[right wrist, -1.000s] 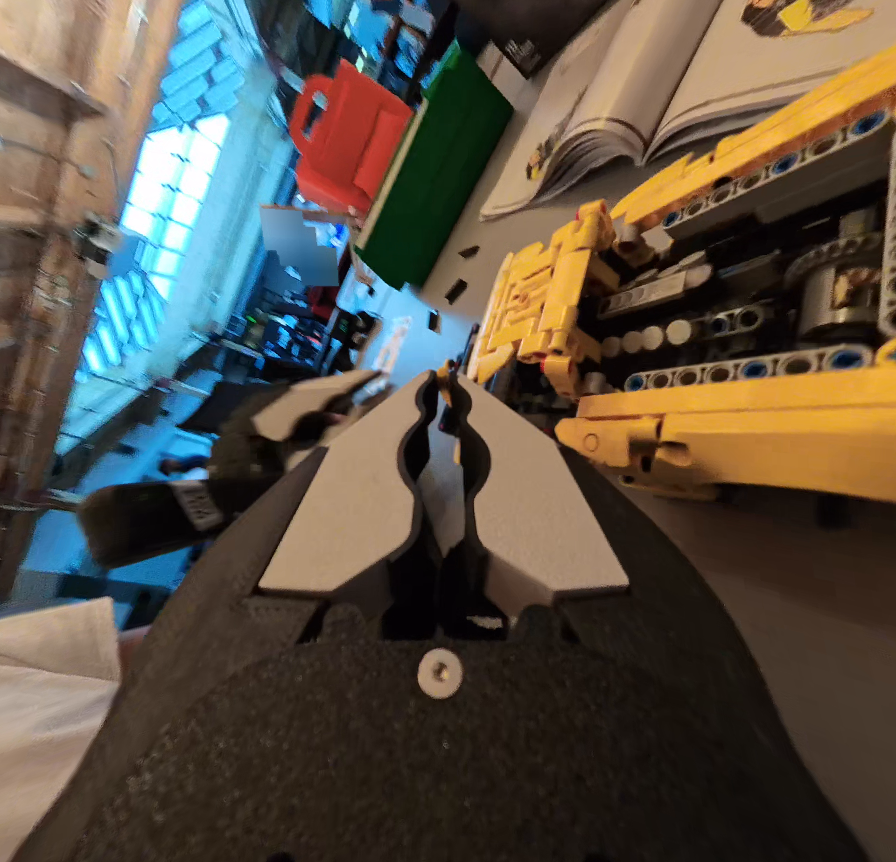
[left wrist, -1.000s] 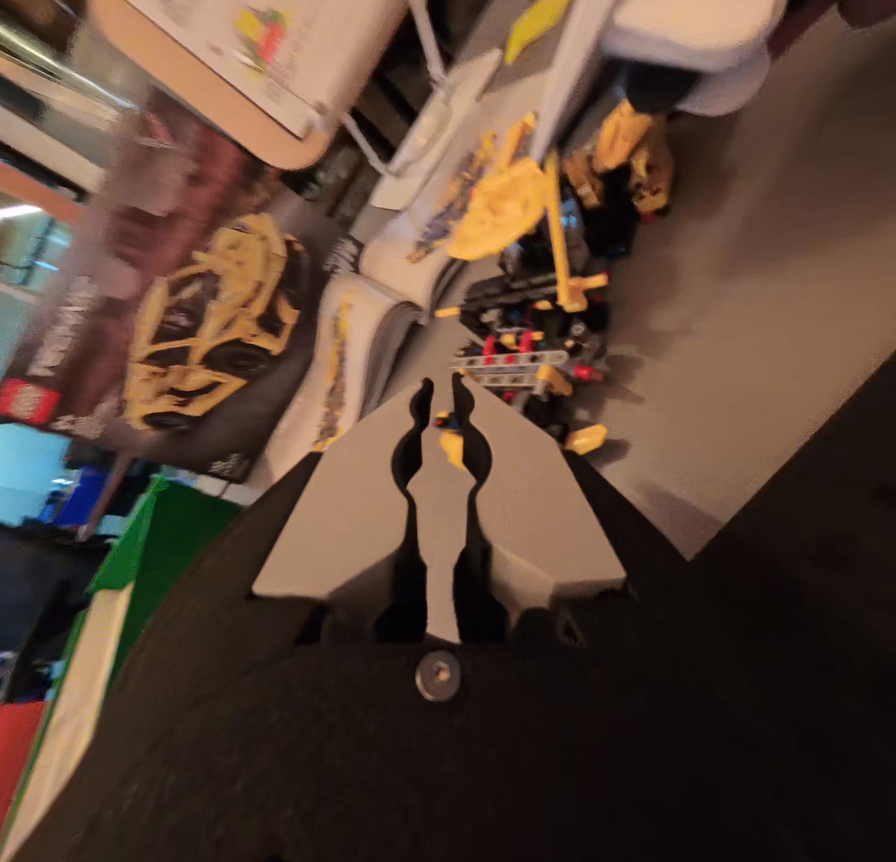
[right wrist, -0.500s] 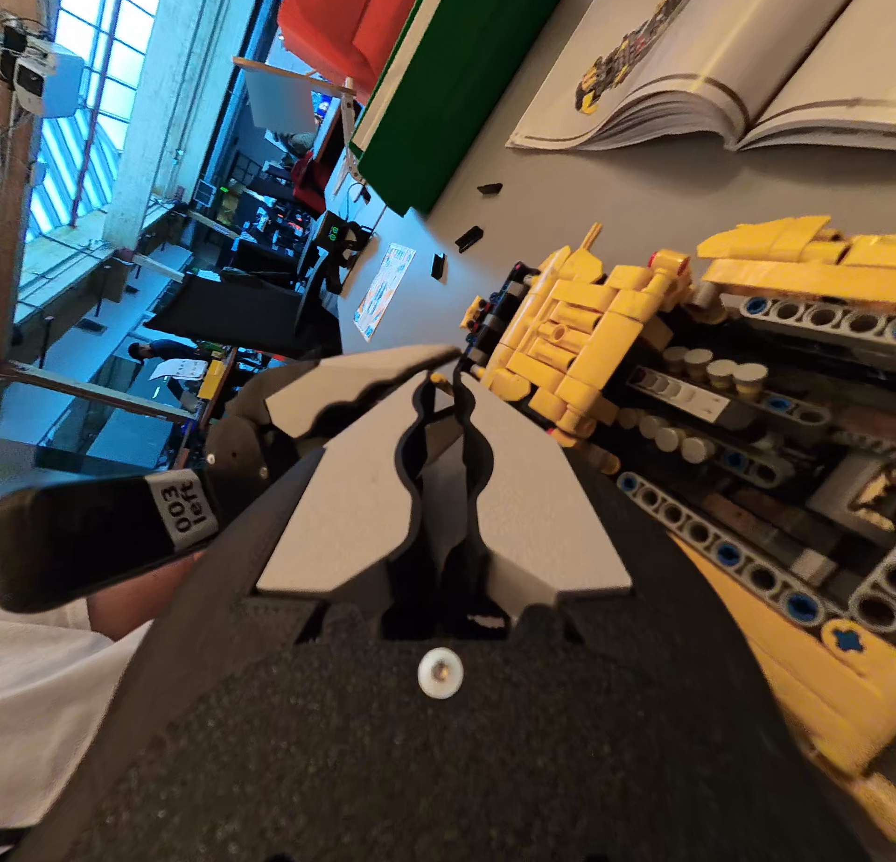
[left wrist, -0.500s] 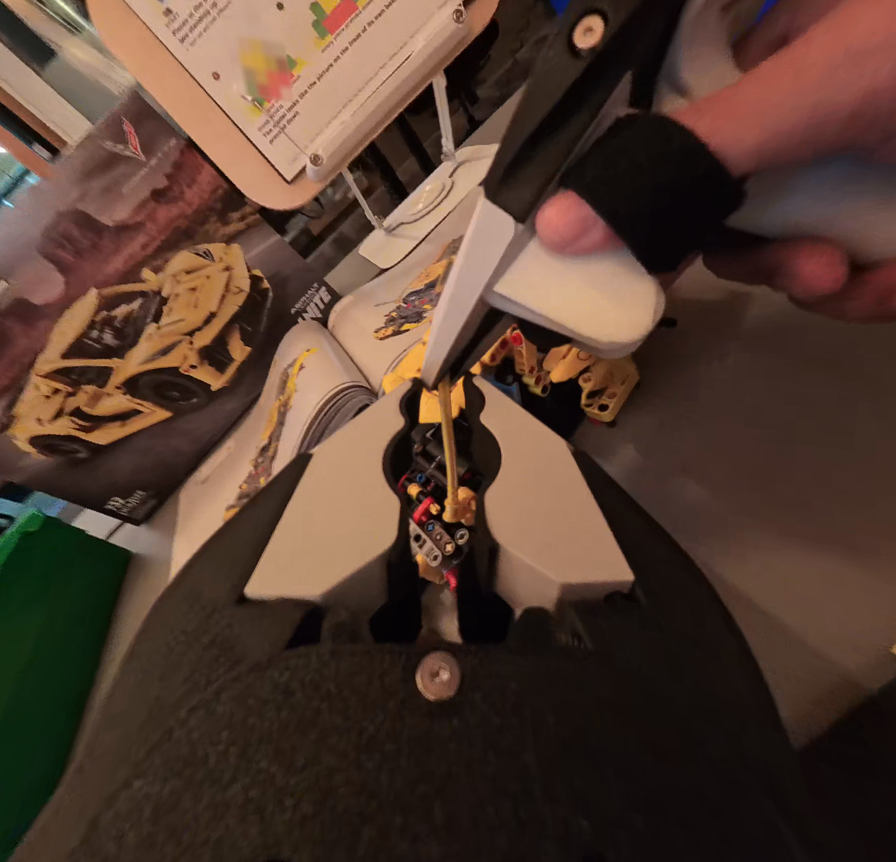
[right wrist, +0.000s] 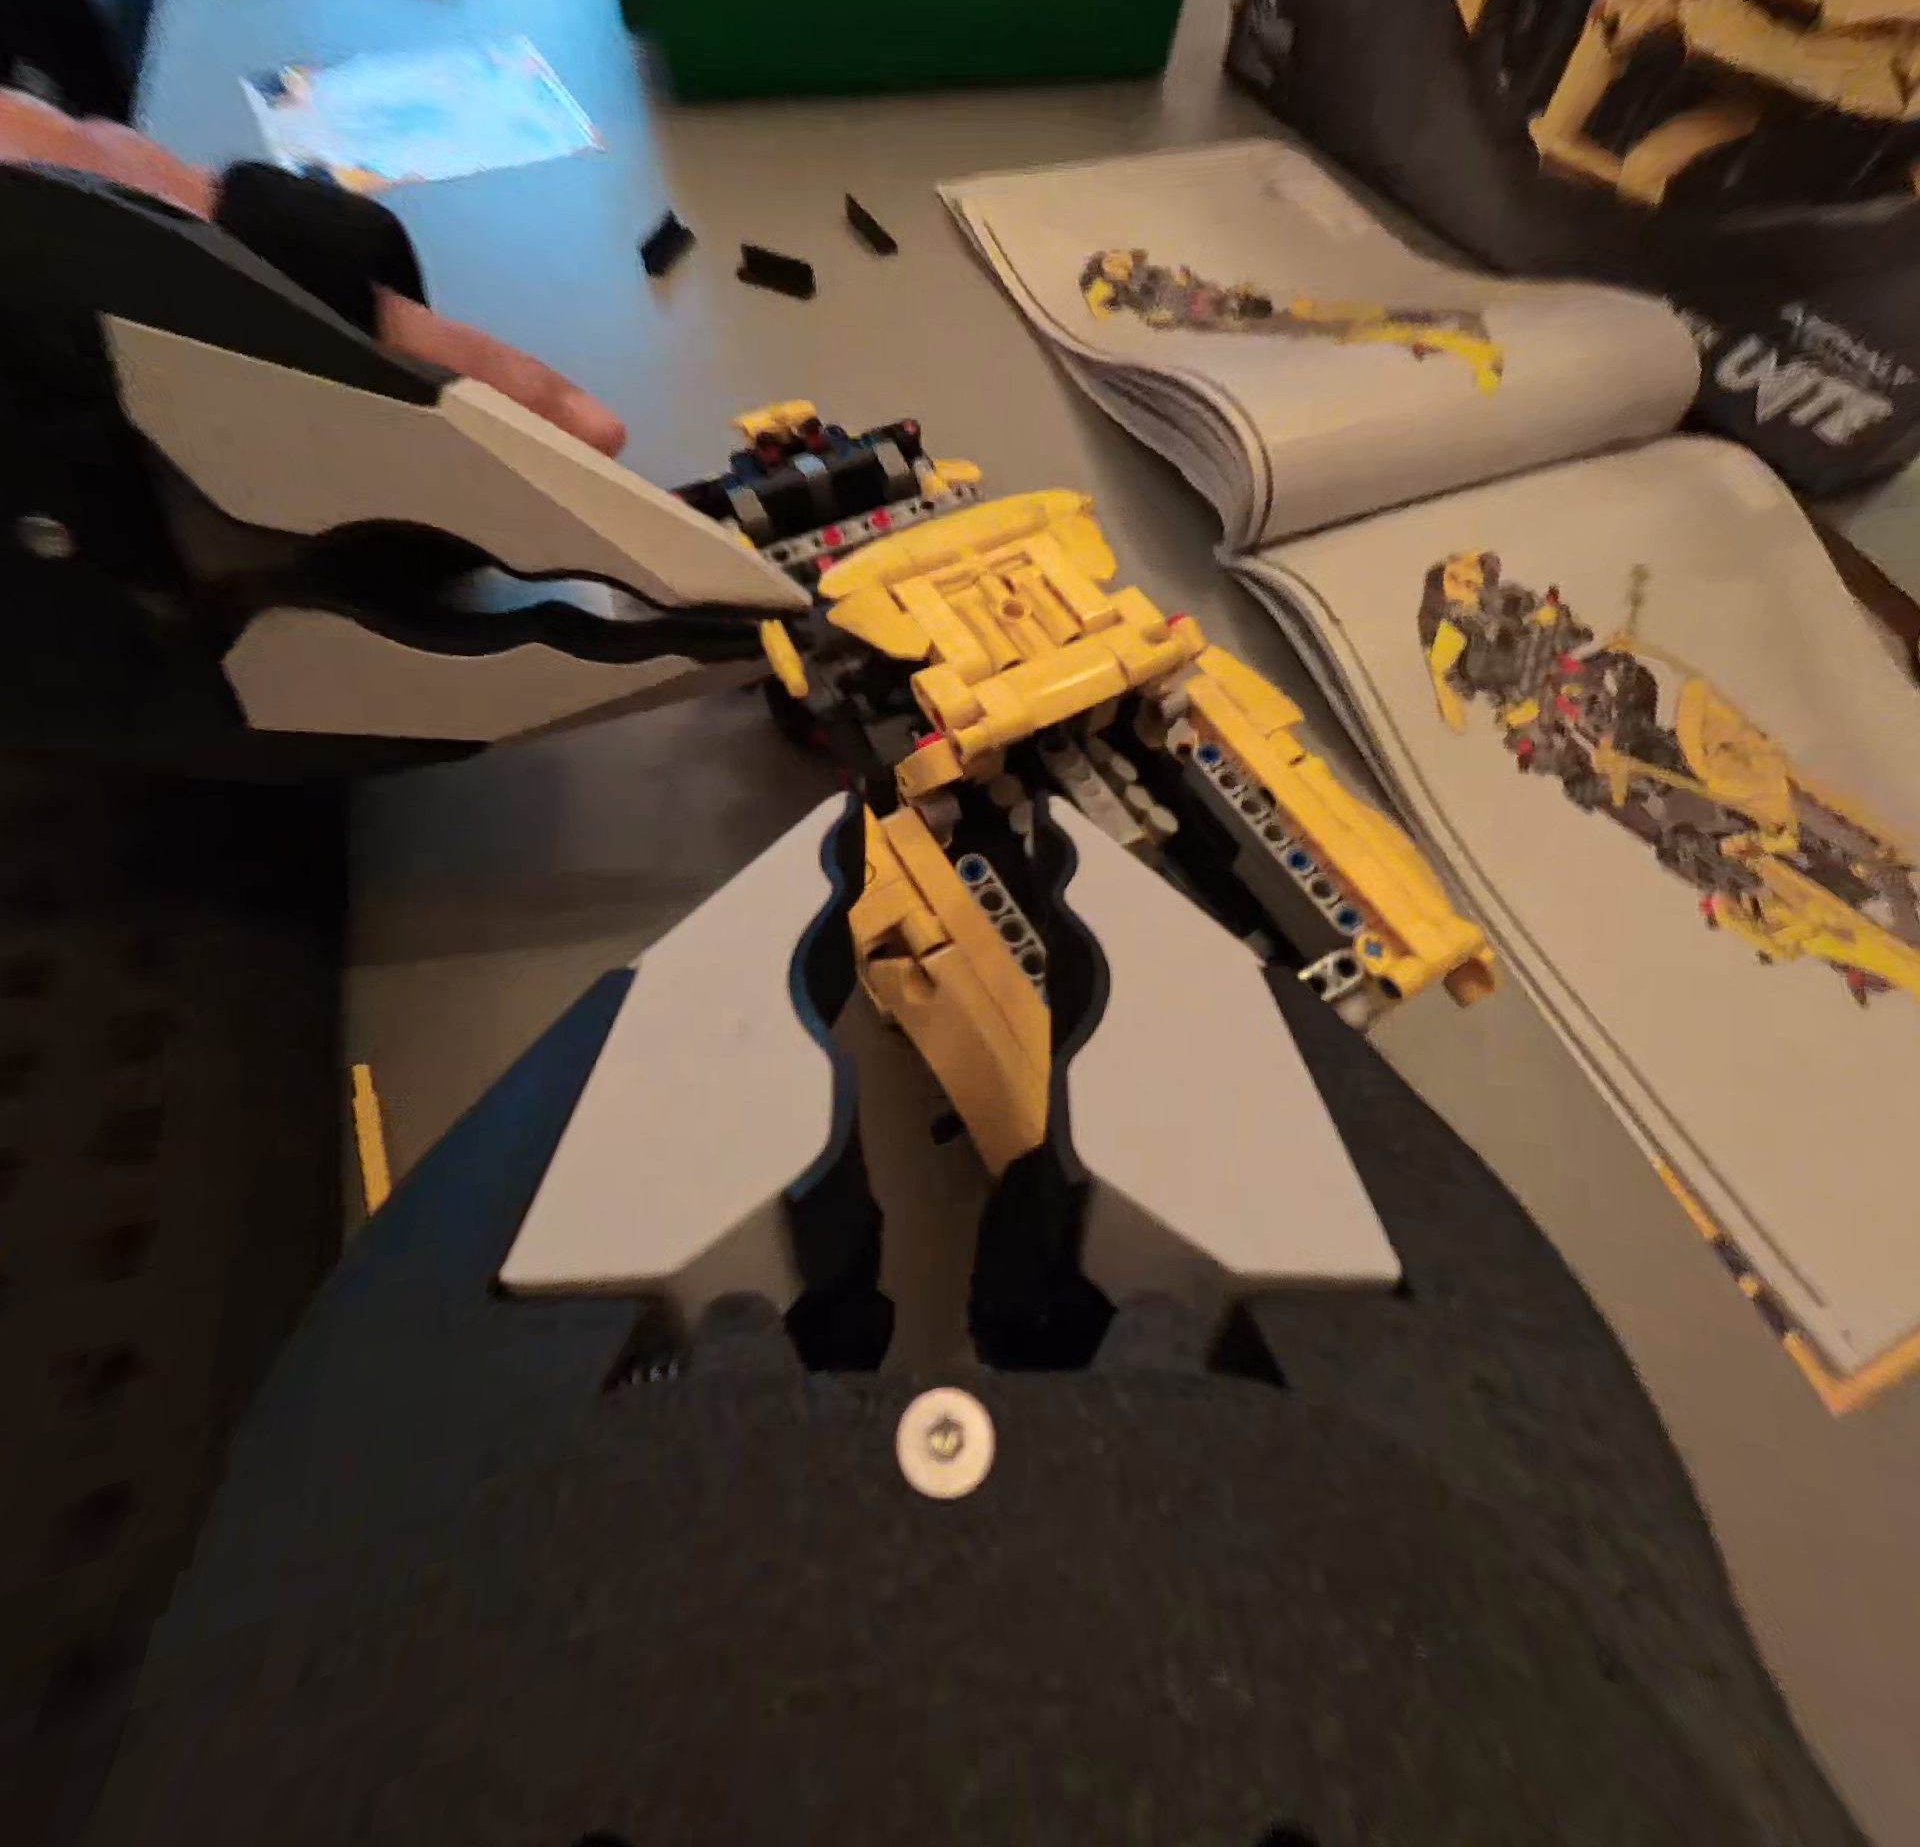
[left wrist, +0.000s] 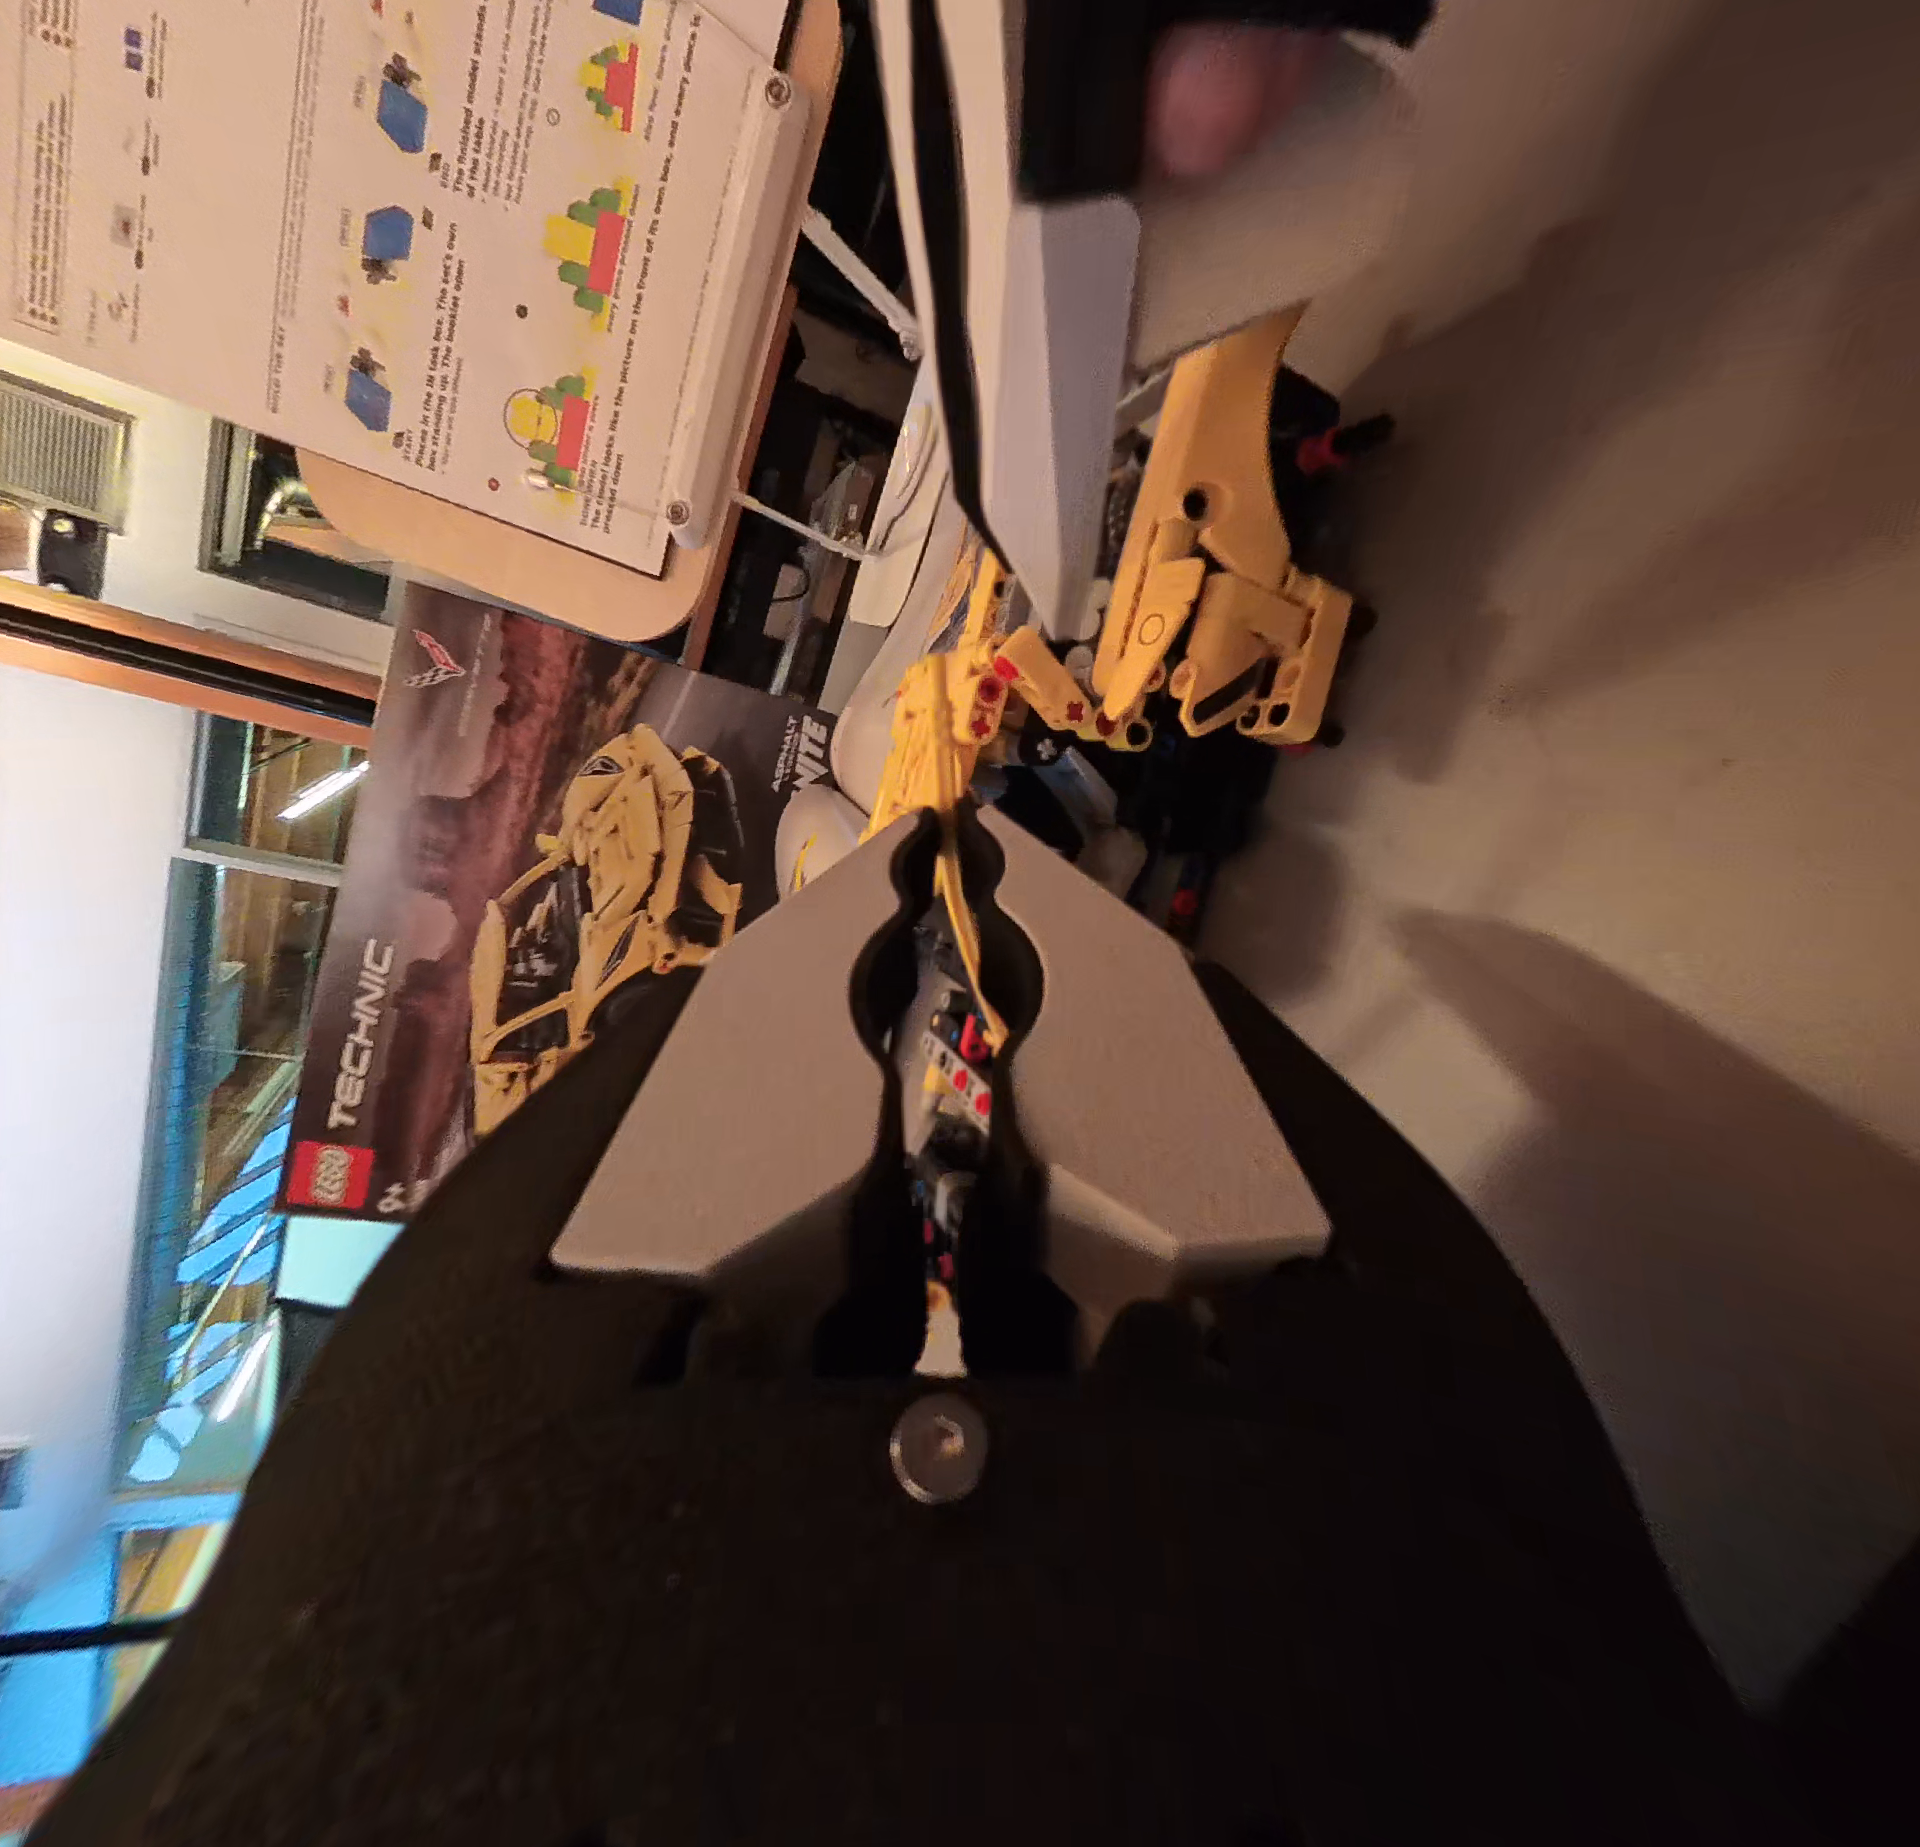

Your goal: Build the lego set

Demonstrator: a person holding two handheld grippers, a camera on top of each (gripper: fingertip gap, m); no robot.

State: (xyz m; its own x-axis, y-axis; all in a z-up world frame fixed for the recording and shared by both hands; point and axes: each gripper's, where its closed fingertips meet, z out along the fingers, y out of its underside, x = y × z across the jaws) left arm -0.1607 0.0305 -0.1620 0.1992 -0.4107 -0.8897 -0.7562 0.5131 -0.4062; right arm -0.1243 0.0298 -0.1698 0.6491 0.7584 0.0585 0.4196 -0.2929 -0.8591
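Pinching the half-built yellow and black lego car [right wrist: 1049, 675] from two sides near the table [right wrist: 987, 322] middle: right gripper [right wrist: 951, 831] clamped on a side panel, left gripper [left wrist: 951, 821] nipped on a thin yellow strip. Risked popping glossy, studded beams apart under uneven squeeze, judging by the angled hold.

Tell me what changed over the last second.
Both grippers closed in on the Lego car: the right gripper swung round to straddle its yellow side panel, and the left gripper came up against its end. The open booklet stayed on the table.
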